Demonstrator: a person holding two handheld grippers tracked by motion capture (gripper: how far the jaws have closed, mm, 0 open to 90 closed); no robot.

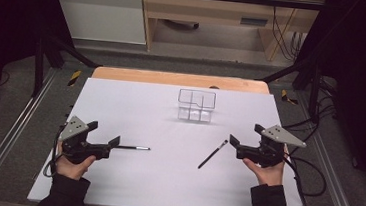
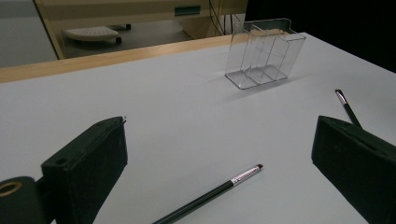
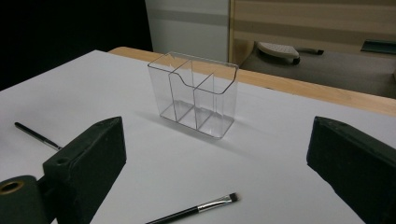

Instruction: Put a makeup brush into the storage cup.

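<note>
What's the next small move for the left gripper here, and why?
Probably ease the left gripper forward and down so its open jaws straddle the brush lying flat in front of it. Nothing is held yet, and the clear organizer stands empty farther back. The right gripper is likewise open beside the second brush.

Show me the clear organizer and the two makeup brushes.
clear organizer [image 1: 196, 105], high view, on its front wall.
left makeup brush [image 1: 134, 148], high view, mid-handle.
right makeup brush [image 1: 211, 155], high view, mid-handle.
</note>
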